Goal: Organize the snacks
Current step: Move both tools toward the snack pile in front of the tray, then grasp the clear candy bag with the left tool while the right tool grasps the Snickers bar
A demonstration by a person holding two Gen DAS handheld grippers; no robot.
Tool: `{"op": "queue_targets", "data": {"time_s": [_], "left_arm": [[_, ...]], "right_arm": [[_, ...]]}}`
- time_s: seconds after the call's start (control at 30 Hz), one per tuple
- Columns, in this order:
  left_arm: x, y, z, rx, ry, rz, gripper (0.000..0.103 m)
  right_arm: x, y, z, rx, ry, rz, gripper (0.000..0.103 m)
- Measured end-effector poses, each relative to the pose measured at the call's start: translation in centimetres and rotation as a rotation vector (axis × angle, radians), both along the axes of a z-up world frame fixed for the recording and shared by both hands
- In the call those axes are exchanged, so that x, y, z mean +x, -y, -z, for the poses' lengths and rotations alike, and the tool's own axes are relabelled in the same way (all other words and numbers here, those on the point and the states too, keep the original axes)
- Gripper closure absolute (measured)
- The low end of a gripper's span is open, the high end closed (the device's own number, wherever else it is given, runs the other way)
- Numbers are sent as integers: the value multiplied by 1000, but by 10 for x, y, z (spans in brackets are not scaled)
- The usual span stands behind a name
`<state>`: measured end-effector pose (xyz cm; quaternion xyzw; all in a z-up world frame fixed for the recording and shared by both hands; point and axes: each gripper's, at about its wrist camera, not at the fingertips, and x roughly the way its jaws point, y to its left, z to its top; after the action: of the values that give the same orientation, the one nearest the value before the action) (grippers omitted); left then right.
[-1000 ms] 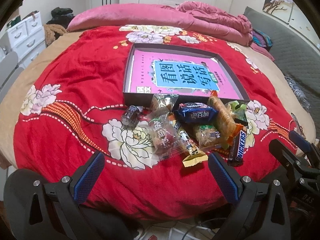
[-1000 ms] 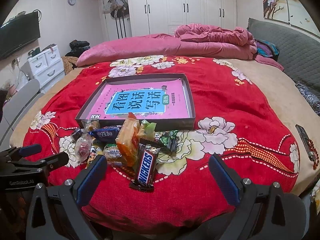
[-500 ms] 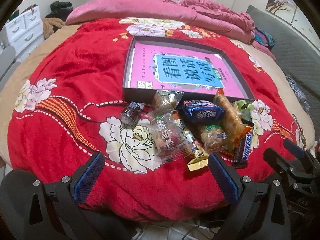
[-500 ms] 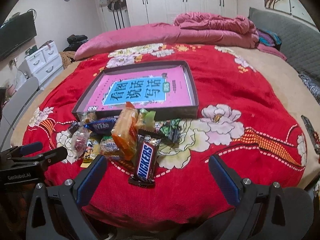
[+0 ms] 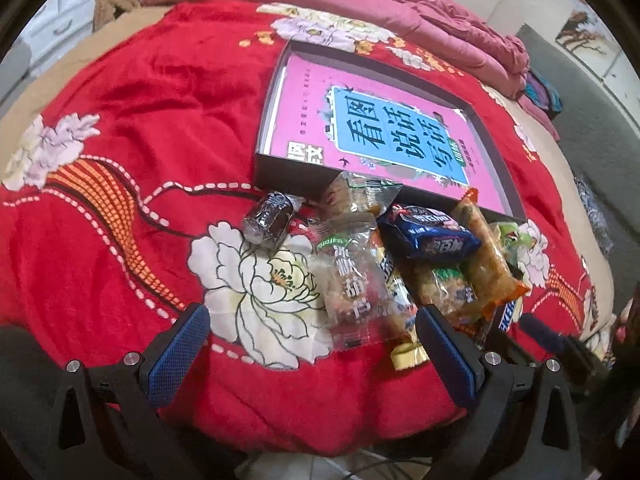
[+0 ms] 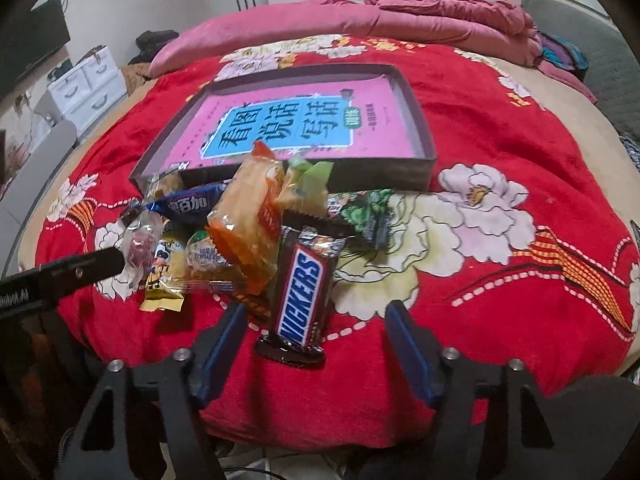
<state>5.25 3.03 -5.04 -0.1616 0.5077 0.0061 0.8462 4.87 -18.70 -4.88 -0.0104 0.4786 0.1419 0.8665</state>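
Between the closing jaws of the right gripper, the Snickers bar is lying unpinched; left gripper is hovering spread before the snack pile.

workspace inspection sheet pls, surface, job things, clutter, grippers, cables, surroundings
surface: red floral blanket over a bed.
job's things: snack pile at the near wall of a shallow dark box holding only a pink book. Snickers bar nearest; orange cracker pack, blue biscuit pack and small dark candy behind.
clutter: pink quilt bunched at the far side.
grippers: right gripper jaws closing, the bar's end between them, untouched; left gripper open over clear-wrapped snacks.
cables: thin cable on the floor below.
surroundings: white drawers, wardrobe, wall clock.
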Motion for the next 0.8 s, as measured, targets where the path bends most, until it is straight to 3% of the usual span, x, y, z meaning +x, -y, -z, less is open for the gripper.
{"op": "queue_targets", "data": {"time_s": [0.13, 0.2, 0.37, 0.57, 0.73, 0.8], "left_arm": [[8, 1, 4, -33, -1, -2, 9], [11, 1, 7, -49, -6, 3, 14], [16, -1, 9, -90, 7, 1, 20], [22, 1, 11, -124, 2, 12, 38], [26, 7, 14, -136, -7, 33, 63], [28, 9, 15, -137, -11, 37, 63]], "right_arm": [[7, 3, 6, 13, -29, 9, 50], [11, 6, 9, 38, -50, 8, 50], [17, 8, 9, 38, -32, -9, 65], [23, 10, 9, 70, -35, -20, 68], [26, 22, 8, 138, -41, 1, 71], [26, 25, 6, 147, -37, 8, 72]]}}
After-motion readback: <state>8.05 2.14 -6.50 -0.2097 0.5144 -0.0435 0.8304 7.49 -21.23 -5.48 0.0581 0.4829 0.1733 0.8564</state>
